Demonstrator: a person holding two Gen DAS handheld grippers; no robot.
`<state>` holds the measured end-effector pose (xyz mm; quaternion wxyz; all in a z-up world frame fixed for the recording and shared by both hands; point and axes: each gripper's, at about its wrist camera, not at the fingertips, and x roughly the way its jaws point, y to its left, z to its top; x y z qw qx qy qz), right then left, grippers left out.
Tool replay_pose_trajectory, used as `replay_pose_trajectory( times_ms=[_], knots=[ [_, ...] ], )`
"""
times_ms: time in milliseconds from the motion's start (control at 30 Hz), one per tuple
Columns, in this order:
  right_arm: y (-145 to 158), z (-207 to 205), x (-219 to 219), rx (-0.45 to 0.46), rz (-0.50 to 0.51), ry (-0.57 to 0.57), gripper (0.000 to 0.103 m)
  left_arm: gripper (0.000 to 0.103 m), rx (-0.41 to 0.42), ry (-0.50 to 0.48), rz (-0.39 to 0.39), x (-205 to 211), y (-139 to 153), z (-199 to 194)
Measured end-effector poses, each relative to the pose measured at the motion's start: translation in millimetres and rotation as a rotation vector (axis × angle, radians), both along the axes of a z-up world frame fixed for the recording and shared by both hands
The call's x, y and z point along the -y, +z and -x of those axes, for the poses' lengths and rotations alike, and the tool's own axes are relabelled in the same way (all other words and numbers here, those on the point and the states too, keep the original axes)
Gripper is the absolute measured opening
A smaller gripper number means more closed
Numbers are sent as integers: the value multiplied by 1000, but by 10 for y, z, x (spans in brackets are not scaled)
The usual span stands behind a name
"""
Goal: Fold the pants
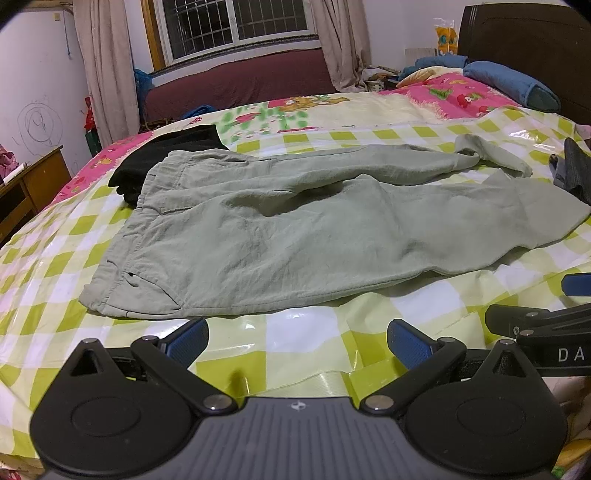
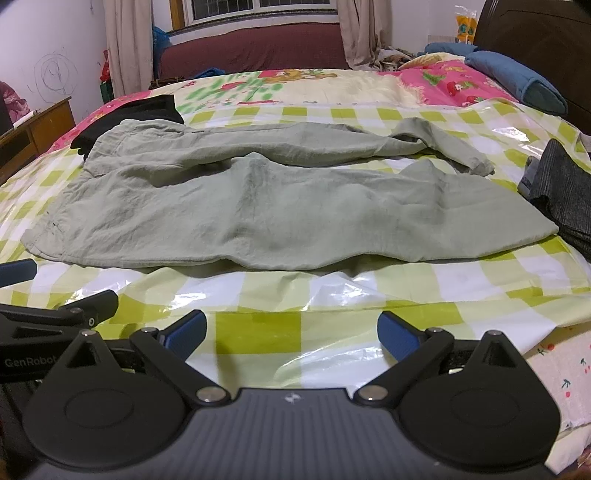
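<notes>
Pale green pants (image 1: 280, 229) (image 2: 266, 206) lie spread on a green-and-white checked plastic sheet (image 1: 303, 332) (image 2: 258, 332) over a bed. The waistband is at the left, the legs run right. The far leg's cuff (image 1: 495, 155) (image 2: 454, 147) is rumpled and turned back. My left gripper (image 1: 297, 338) hovers open in front of the pants' near edge, nothing between its blue pads. My right gripper (image 2: 291, 330) is open too, short of the near leg. Each gripper shows at the edge of the other's view: the right one (image 1: 543, 317), the left one (image 2: 44, 295).
A black garment (image 1: 166, 155) (image 2: 125, 118) lies partly under the waistband at the far left. A dark grey striped garment (image 2: 561, 188) (image 1: 576, 173) sits by the near leg's cuff. Blue pillows (image 1: 509, 81) and a dark headboard (image 1: 524, 33) are far right; a wooden cabinet (image 1: 33, 184) stands left.
</notes>
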<state>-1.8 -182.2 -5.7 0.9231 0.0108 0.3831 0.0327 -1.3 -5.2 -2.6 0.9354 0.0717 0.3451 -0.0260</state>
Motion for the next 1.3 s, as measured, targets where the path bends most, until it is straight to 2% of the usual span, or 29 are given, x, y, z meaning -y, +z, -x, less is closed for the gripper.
replay_pose_trajectory(
  times_ms=[800,900,1033,1233,1300],
  knots=[
    [10,-17,-20,6,0,16,99,103,-1,13,5,-35,-5,-21],
    [50,-61,-86,24,3,45,99,103,-1,31,29,-126,20,-58],
    [121,-179,-248,51,16,101,99,103,39,76,59,-368,124,-104],
    [126,-381,-709,78,78,280,99,103,79,164,-65,-917,89,-315],
    [110,-474,-896,84,86,339,99,103,72,193,-68,-1141,48,-435]
  ],
)
